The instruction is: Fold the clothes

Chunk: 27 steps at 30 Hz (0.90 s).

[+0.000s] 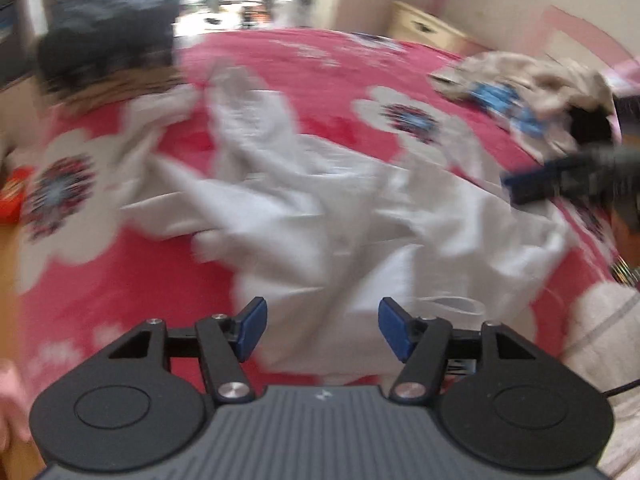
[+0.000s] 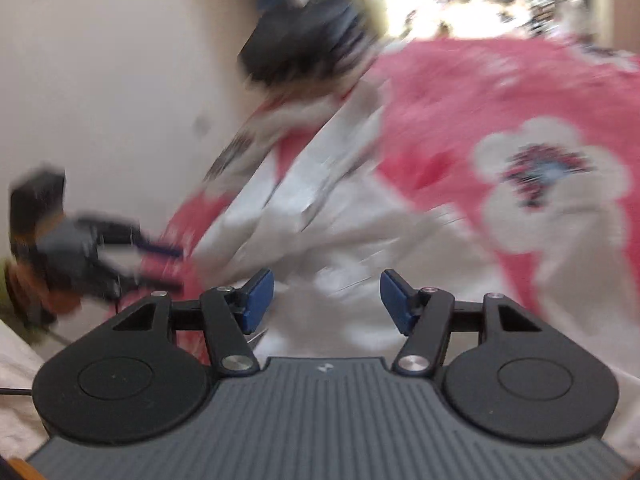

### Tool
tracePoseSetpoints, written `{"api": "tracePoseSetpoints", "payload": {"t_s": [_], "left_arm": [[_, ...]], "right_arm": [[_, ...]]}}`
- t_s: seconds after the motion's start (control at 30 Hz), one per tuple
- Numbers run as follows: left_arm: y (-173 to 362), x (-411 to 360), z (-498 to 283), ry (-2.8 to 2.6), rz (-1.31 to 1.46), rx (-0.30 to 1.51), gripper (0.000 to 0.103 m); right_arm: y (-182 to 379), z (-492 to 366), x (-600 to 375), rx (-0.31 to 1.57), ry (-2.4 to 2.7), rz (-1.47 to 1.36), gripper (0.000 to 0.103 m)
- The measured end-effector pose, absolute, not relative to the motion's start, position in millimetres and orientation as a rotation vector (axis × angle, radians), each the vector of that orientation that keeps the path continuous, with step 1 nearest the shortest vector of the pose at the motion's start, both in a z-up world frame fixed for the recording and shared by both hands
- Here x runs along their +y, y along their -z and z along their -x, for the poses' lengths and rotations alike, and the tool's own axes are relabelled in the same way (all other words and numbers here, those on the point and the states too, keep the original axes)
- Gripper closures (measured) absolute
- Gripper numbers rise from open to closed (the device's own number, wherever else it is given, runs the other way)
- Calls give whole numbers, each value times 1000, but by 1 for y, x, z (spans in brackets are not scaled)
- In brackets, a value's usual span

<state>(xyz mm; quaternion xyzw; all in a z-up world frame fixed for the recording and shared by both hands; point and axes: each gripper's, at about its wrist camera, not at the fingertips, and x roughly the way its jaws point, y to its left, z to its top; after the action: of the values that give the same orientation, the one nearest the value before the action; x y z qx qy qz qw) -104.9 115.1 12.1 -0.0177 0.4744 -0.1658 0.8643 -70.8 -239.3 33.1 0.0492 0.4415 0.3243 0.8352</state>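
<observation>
Left wrist view: the left gripper (image 1: 322,330) hangs above the near part of a white garment (image 1: 320,216), its blue pads (image 1: 251,328) spread wide apart with nothing between them. The garment lies crumpled and unfolded across a red bedspread (image 1: 328,72) printed with large white flowers; long strips of its cloth reach toward the far left. At the right edge the right gripper (image 1: 532,186) appears blurred, low over the garment's right side; from this angle its jaw state cannot be told. A beige and blue heap of clothes (image 1: 520,84) sits on the bedspread at far right, well apart from the white garment. A dark stack of folded clothes (image 1: 108,28) rests at the far left corner of the bed. A pale wooden cabinet (image 1: 428,26) stands against the wall beyond the bed.

Right wrist view: the right gripper (image 2: 326,300) is poised over the white garment (image 2: 340,240), jaws held apart and empty, blue pads (image 2: 258,300) clear of the cloth. The left gripper (image 2: 160,264) shows at the left, motion-blurred, beside the garment's edge. The red bedspread (image 2: 460,92) fills the right half, and the dark stack (image 2: 304,40) lies at its far end. Both views are smeared by motion
</observation>
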Motion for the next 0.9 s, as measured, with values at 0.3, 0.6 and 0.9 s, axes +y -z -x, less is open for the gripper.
{"api": "tracePoseSetpoints", "payload": {"t_s": [0.3,0.6,0.9], "left_arm": [[-26,132,112,419,100,922,40],[15,39,91,683,-180,952,40],[49,27,65,686,-89,1028,92]], "right_arm": [[21,63,-124,1079,-925,118,42],[46,90,-116,1104,-755,244,75],[17,103,-150,970,-559,178,97]]}}
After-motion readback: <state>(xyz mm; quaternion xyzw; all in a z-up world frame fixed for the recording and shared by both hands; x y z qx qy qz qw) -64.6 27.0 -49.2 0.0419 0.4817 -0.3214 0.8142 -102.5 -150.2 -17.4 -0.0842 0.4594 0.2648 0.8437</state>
